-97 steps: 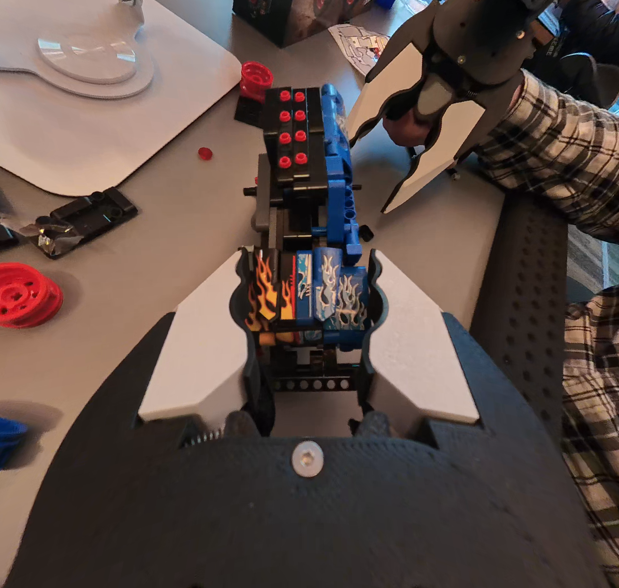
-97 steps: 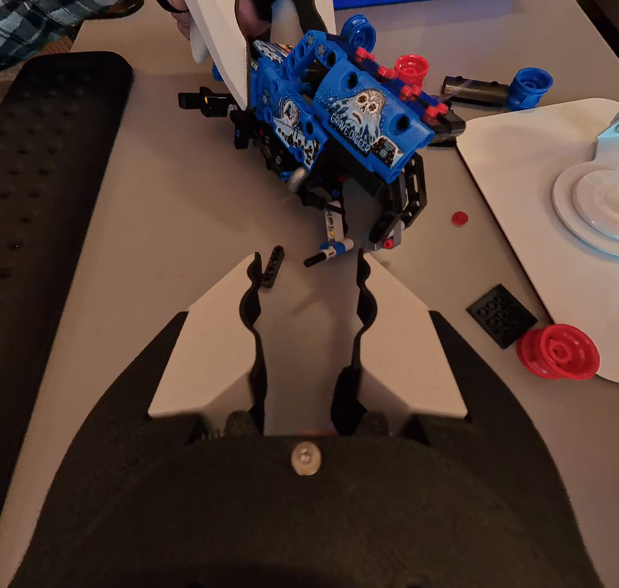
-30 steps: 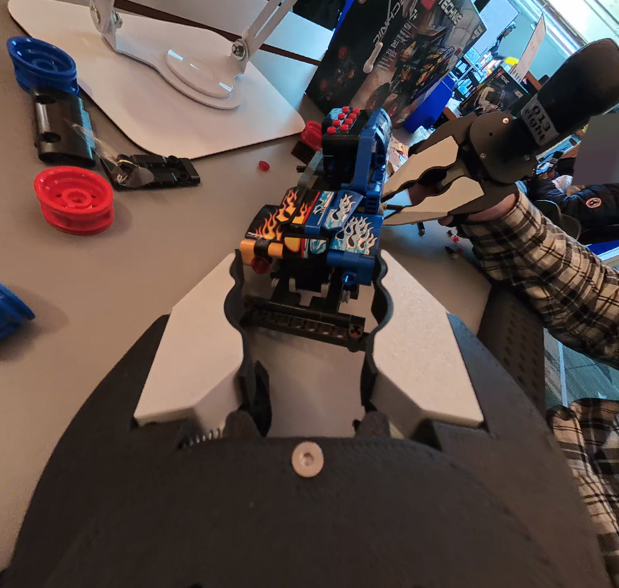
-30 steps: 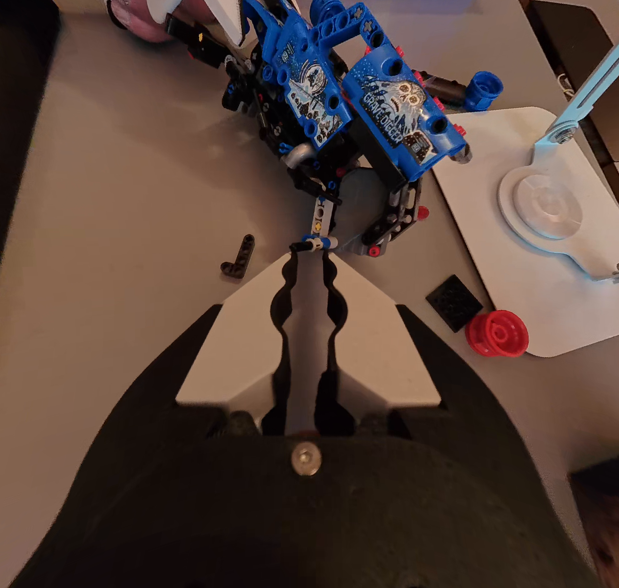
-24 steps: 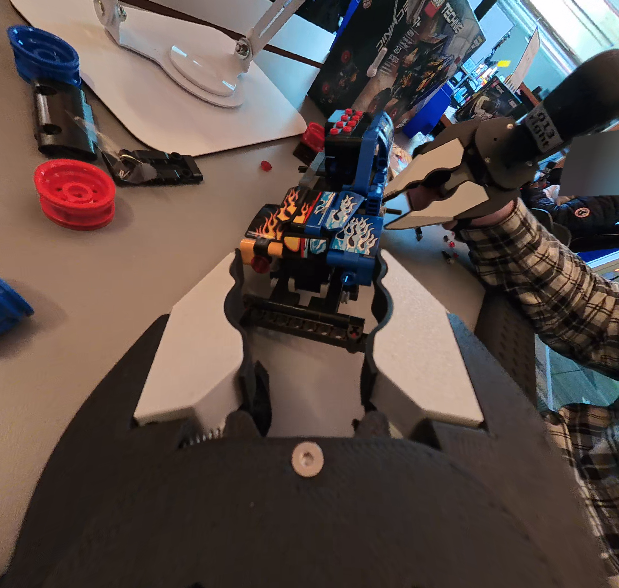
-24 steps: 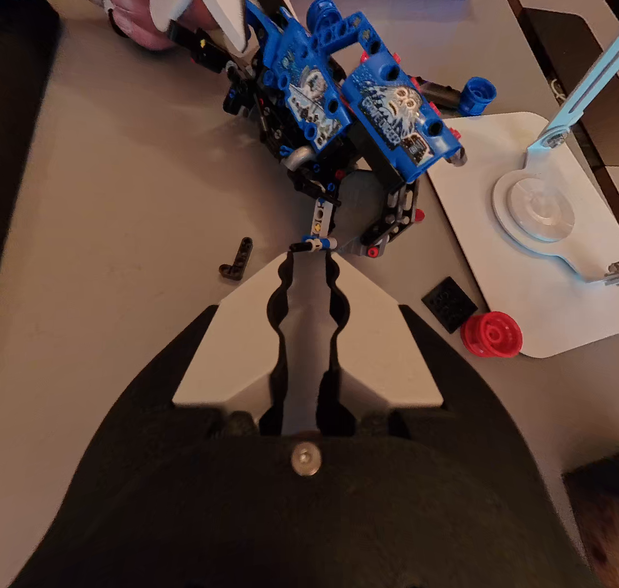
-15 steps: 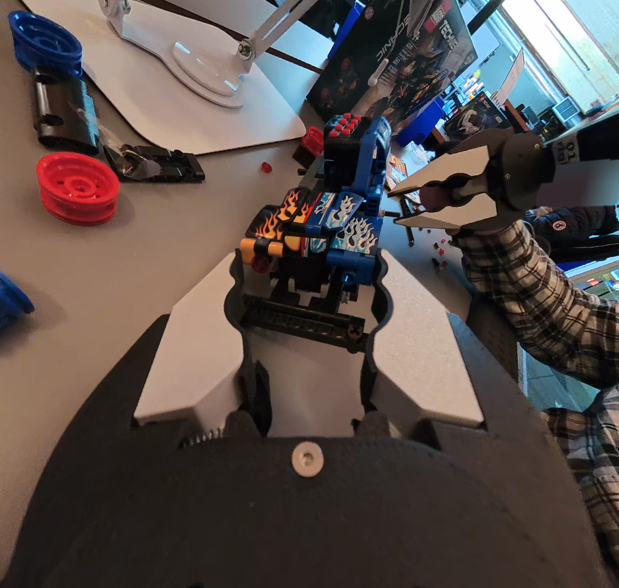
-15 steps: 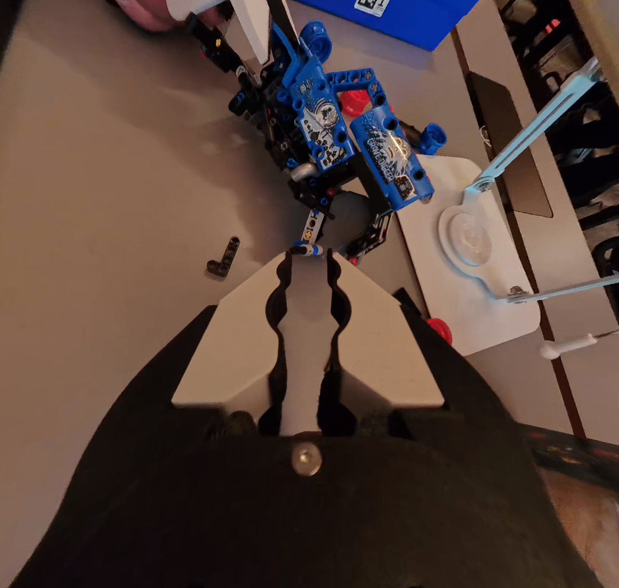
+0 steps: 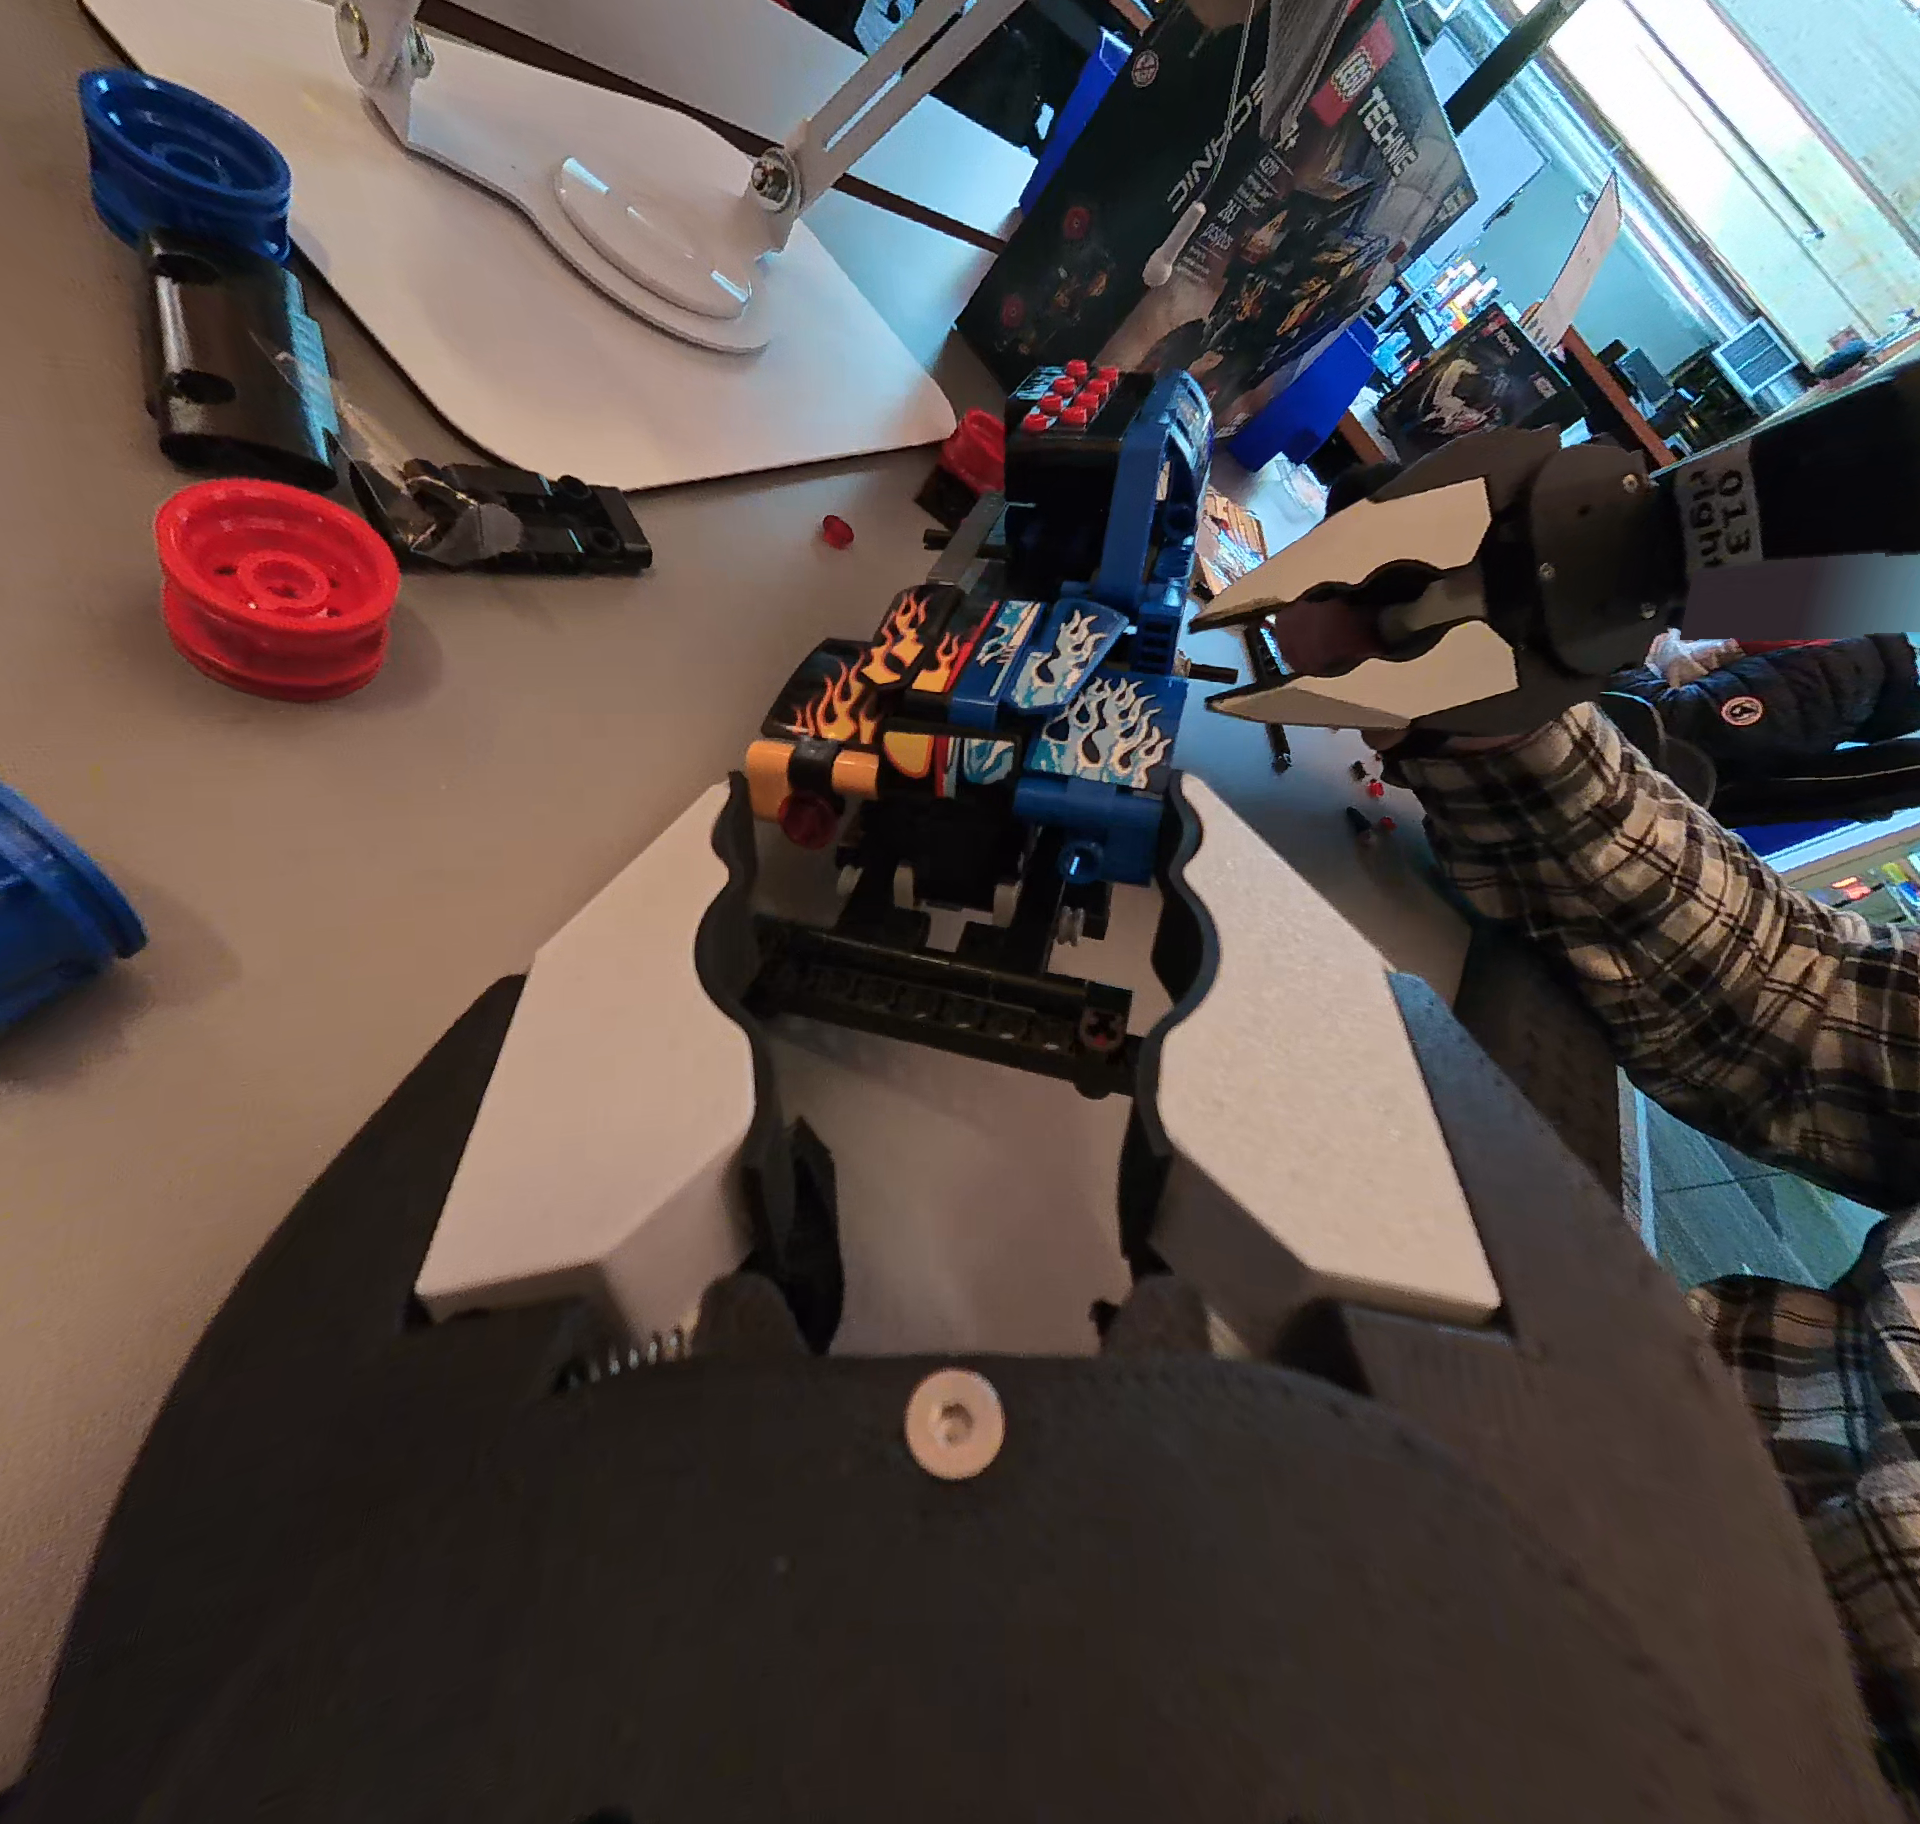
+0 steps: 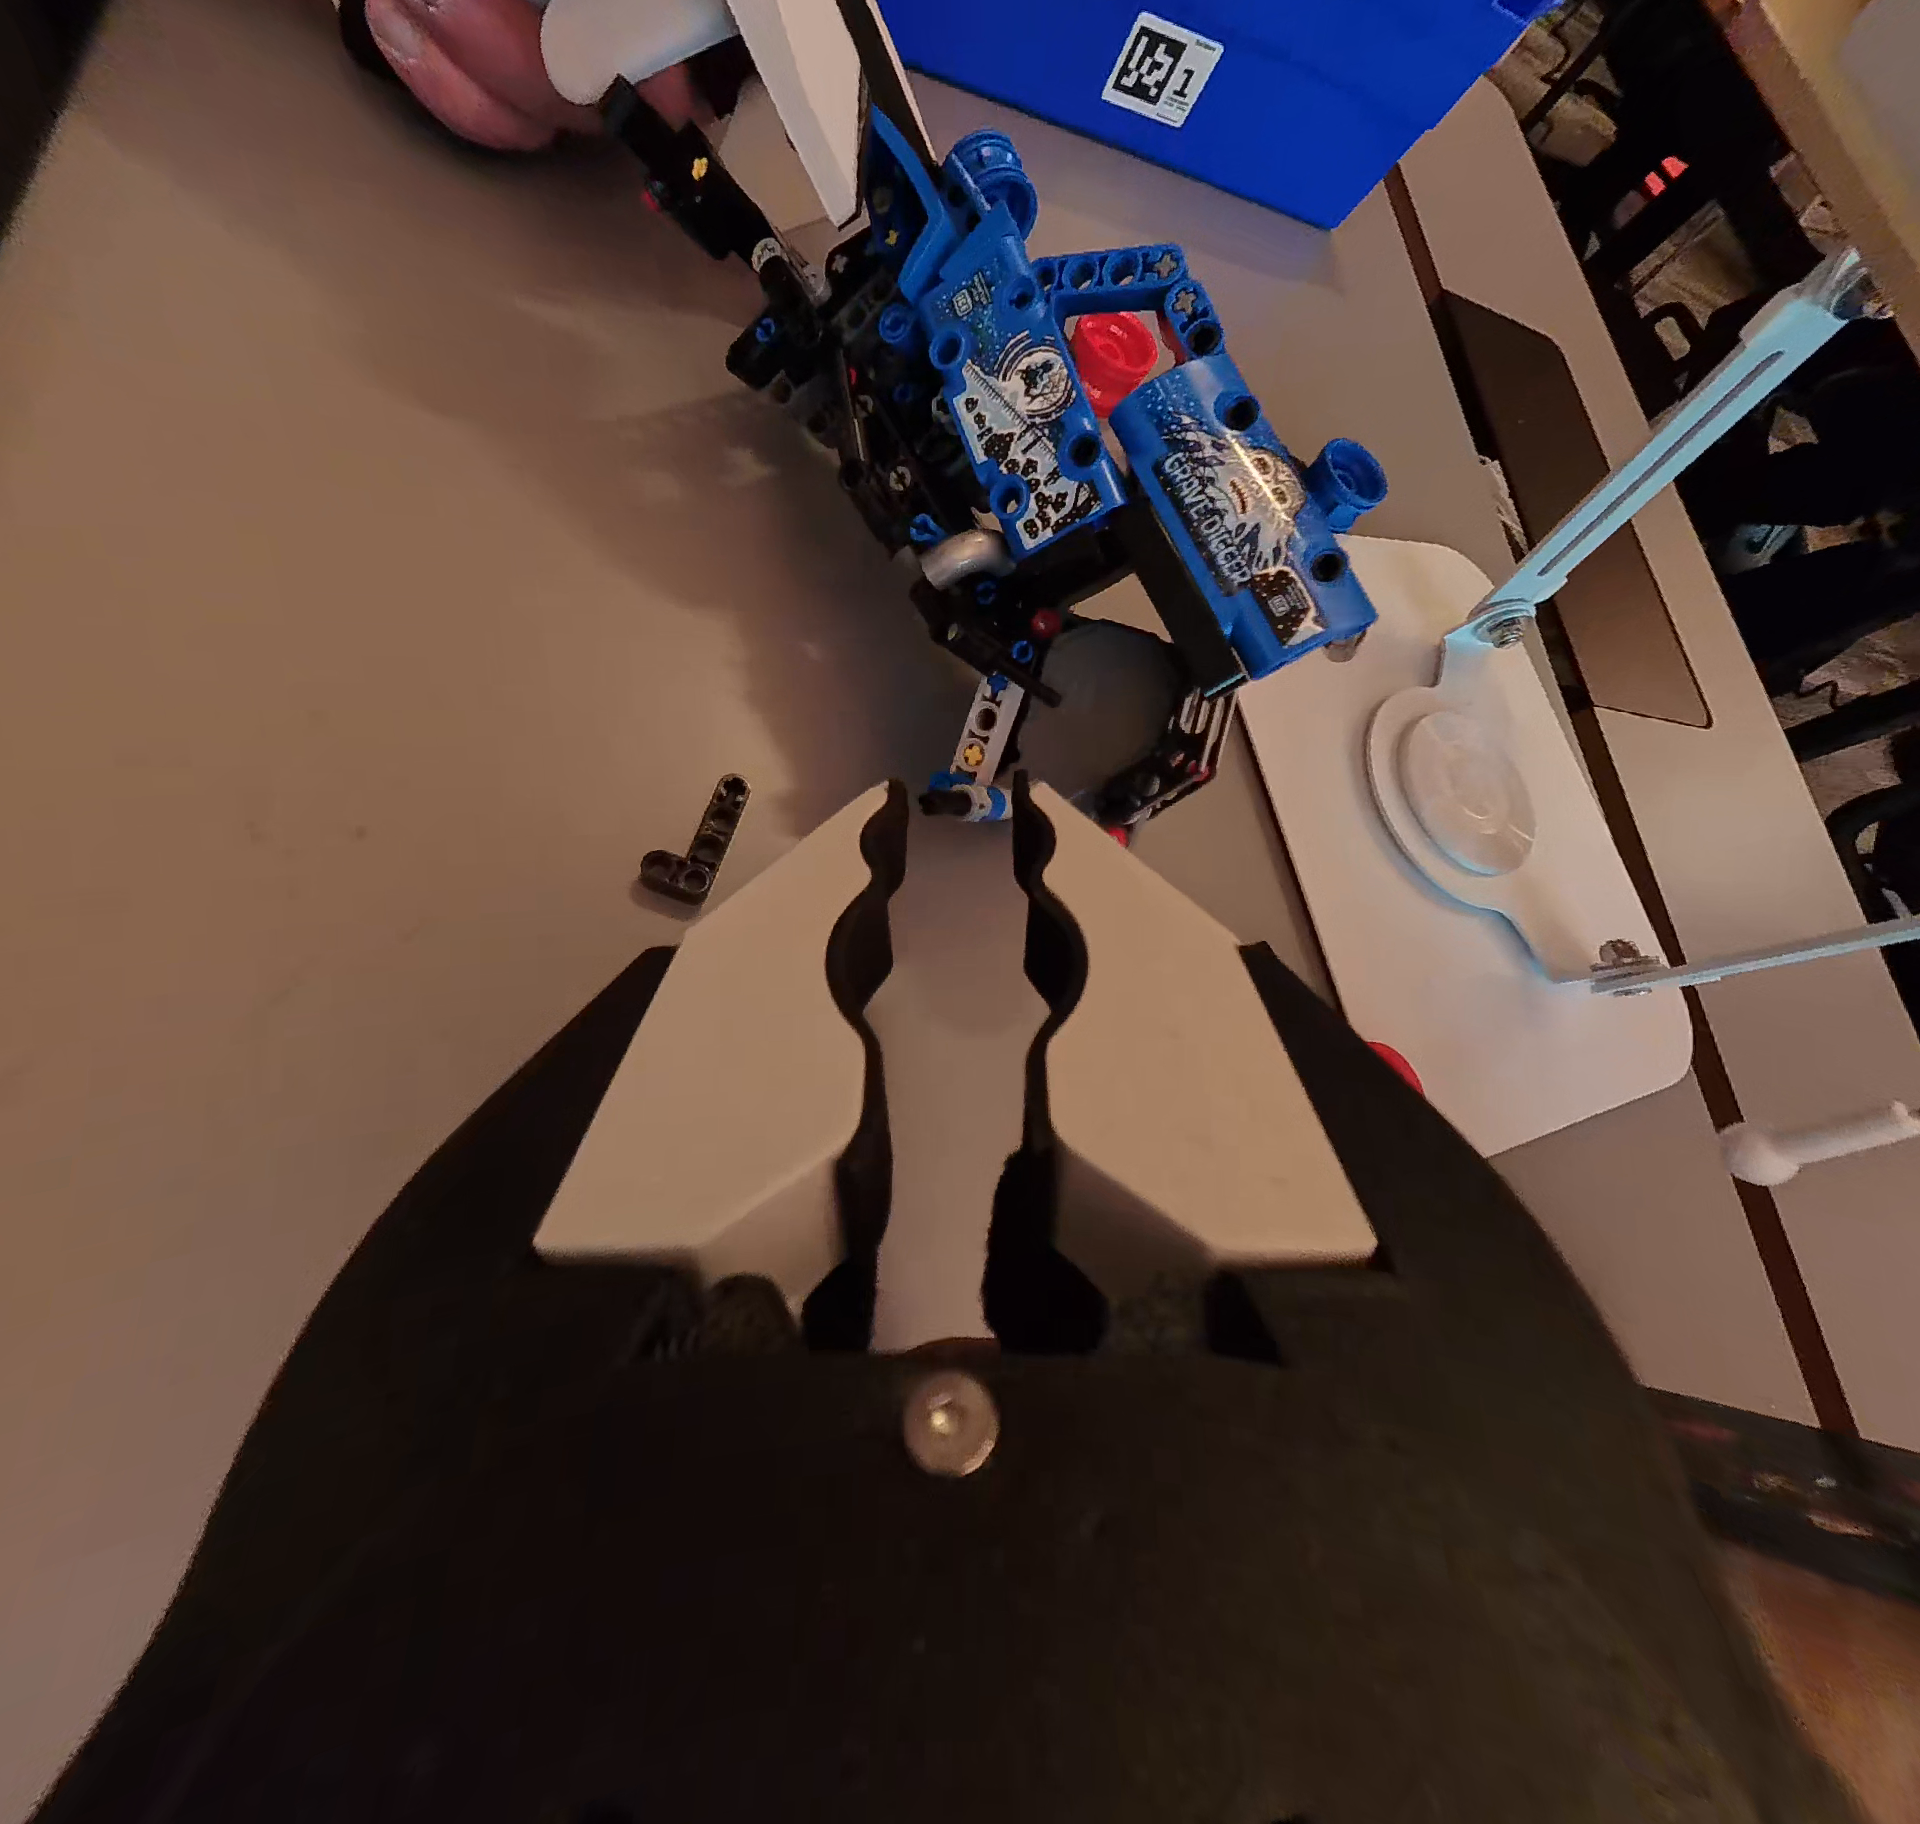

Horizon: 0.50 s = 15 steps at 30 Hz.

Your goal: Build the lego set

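Observation:
A blue and black Lego truck (image 9: pixel 1039 673) with flame stickers is tilted up off the grey table. My left gripper (image 9: pixel 956 818) is shut on its front end, with the fingers on either side of the black bumper beam (image 9: pixel 935 1005). My right gripper (image 10: pixel 958 795) is closed down on a small black-and-blue pin (image 10: pixel 971 803) sticking out from the truck's (image 10: pixel 1049 444) side linkage. In the left wrist view, the right gripper (image 9: pixel 1205 662) reaches the truck's right side. The left gripper's white finger (image 10: pixel 769 39) shows at the top of the right wrist view.
A red wheel hub (image 9: pixel 275 590), blue hubs (image 9: pixel 182 159), black parts (image 9: pixel 234 361) and a white stand base (image 9: pixel 520 247) lie to the left. The Lego box (image 9: pixel 1216 216) stands behind. A black L-shaped beam (image 10: pixel 701 844) lies loose, and a blue bin (image 10: pixel 1195 39) stands at the back. The gap from one gripper's tips to the other's is roughly 12 centimeters. The red wheel hub (image 9: pixel 275 590) lies some 8 centimeters from my left tips, 20 centimeters from my right tips. My right wrist view (image 10: pixel 1102 332) looks at it from another angle.
My right gripper went from open to closed on the pin. Since then, both grippers have tilted with the truck, raising its rear. The left grip is unchanged.

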### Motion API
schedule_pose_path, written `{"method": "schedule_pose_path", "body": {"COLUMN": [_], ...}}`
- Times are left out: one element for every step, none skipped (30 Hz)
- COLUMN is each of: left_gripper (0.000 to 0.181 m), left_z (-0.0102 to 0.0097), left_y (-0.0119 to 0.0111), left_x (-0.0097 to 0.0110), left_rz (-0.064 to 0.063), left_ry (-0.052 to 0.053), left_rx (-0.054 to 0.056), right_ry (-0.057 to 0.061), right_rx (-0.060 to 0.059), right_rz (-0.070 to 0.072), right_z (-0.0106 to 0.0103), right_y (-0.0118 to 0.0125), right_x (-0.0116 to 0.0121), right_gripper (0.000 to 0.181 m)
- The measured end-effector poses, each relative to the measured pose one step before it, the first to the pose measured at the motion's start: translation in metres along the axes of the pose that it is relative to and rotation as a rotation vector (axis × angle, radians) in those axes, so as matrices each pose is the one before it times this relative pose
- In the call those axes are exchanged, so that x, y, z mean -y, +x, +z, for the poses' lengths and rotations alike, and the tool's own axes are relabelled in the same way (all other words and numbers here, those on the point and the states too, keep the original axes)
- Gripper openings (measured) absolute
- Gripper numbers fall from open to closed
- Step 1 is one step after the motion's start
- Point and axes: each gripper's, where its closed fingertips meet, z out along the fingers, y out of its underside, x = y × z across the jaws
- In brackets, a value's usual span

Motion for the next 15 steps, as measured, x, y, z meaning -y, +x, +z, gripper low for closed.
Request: {"method": "schedule_pose_path", "body": {"left_gripper": [0.076,0.076,0.076,0.076,0.076,0.076,0.076,0.076,0.076,0.076,0.076,0.076,0.076,0.076,0.076], "left_z": [-0.00014,0.00002,-0.00005,-0.00011,0.00003,-0.00003,-0.00003,-0.00017,-0.00016,-0.00004,-0.00006,-0.00015,-0.00004,0.00003,-0.00006], "left_y": [0.00022,0.00003,0.00006,0.00002,-0.00006,0.00000,-0.00003,-0.00003,0.00002,0.00001,-0.00003,-0.00005,-0.00006,0.00008,-0.00005], "left_x": [-0.00016,-0.00016,-0.00006,0.00004,0.00006,-0.00003,0.00011,0.00000,-0.00011,-0.00011,-0.00002,-0.00002,-0.00005,0.00000,-0.00002], "left_rz": [0.0019,0.0019,0.0003,-0.0005,0.0003,-0.0006,-0.0003,0.0013,0.0008,0.0002,0.0008,0.0005,0.0000,0.0002,0.0007], "left_ry": [0.0002,0.0002,0.0006,0.0011,0.0004,0.0005,0.0010,0.0007,0.0004,0.0004,0.0005,0.0006,0.0004,0.0004,0.0005], "left_rx": [0.0010,0.0006,0.0004,0.0004,0.0003,-0.0002,0.0003,0.0008,0.0004,-0.0002,0.0002,0.0004,-0.0001,-0.0001,0.0004], "right_ry": [0.0036,0.0025,0.0012,0.0005,0.0002,0.0001,0.0001,-0.0012,-0.0013,-0.0004,0.0000,0.0003,0.0005,0.0002,0.0001], "right_rx": [0.0005,0.0010,-0.0002,-0.0001,0.0016,0.0005,0.0000,0.0004,-0.0003,0.0001,0.0008,0.0003,0.0001,0.0003,0.0002], "right_rz": [0.0046,0.0051,0.0043,0.0042,0.0060,0.0053,0.0029,0.0013,-0.0012,-0.0003,0.0013,0.0007,-0.0003,-0.0007,-0.0003], "right_z": [-0.00051,-0.00051,-0.00055,-0.00053,-0.00035,-0.00017,-0.00010,0.00001,0.00014,0.00003,0.00007,0.00014,0.00014,0.00000,-0.00001], "right_y": [0.00048,0.00060,0.00069,0.00079,0.00065,0.00051,0.00038,0.00011,0.00010,-0.00003,-0.00010,-0.00004,-0.00008,-0.00012,-0.00013], "right_x": [0.00032,-0.00001,-0.00048,-0.00071,-0.00070,-0.00054,-0.00046,-0.00048,-0.00040,-0.00013,-0.00013,-0.00002,0.00005,0.00008,0.00006], "right_gripper": [0.019,0.019,0.019,0.020,0.020,0.021,0.022,0.021,0.021,0.022,0.022,0.022,0.022,0.021,0.021]}}
